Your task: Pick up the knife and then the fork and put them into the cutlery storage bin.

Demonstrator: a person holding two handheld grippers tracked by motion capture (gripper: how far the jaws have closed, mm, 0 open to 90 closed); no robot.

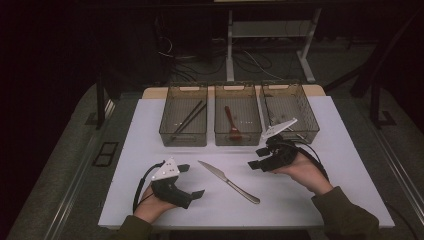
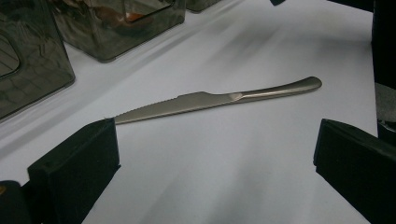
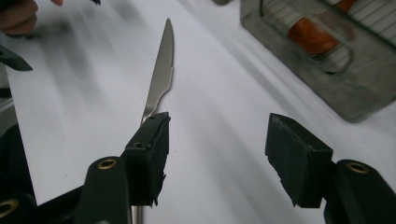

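On the white table top (image 1: 150, 165), between the two hands, lies a metal table knife (image 1: 227, 181), flat and slanted: blade tip toward the far left, handle toward the near right. Nothing touches it. Left gripper (image 1: 191, 181) sits near the front edge, just left of the knife, jaws spread wide and empty; in the left gripper view the knife (image 2: 219, 100) lies crosswise beyond the two black jaws, serrated edge visible, clear of both. Right gripper (image 1: 256, 158) hovers to the right of the blade, in front of the bins, jaws also spread wide, holding nothing. In the right gripper view the knife (image 3: 159, 74) runs away from the camera with its point far off; its handle end passes behind the left-hand jaw, and whether jaw and handle touch cannot be told. Along the far side of the table stand three smoky see-through bins in a row: left bin (image 1: 172, 97) with dark chopsticks (image 1: 187, 120) lying slantwise, middle bin (image 1: 250, 100) with a reddish-brown spoon (image 1: 231, 125), right bin (image 1: 307, 107), contents unclear, partly behind the right gripper's grey plate. Olive sleeves show at both wrists, bottom of the high view. Floor beyond is dark, with cables and a desk frame.
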